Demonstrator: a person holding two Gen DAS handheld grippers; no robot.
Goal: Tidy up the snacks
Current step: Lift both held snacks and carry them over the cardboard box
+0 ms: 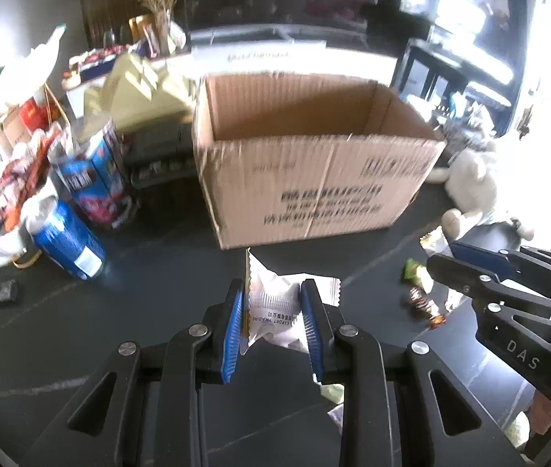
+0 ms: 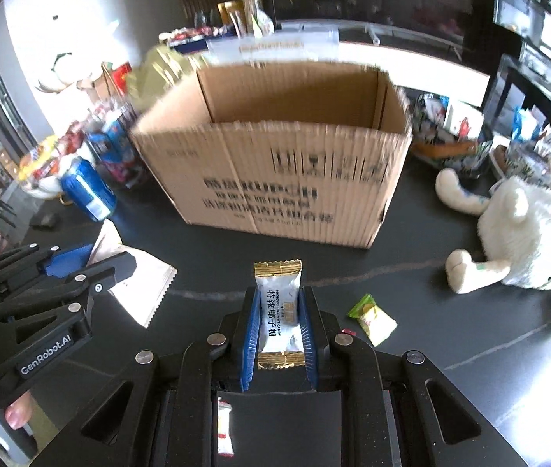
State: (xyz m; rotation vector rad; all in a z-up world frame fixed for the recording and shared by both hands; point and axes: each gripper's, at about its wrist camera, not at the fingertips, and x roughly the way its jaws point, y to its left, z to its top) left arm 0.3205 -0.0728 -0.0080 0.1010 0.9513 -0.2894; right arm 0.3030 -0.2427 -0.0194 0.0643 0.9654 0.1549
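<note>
Blue-padded grippers tilted down, each clamping a snack

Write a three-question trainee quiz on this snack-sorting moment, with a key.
1. True or false: the left gripper is shut on a white snack packet.
2. What does the right gripper hold? A) a gold-ended candy B) a blue can C) nothing
3. Fill in: the cardboard box stands with its top ____.

Key: 1 true; 2 A; 3 open.
</note>
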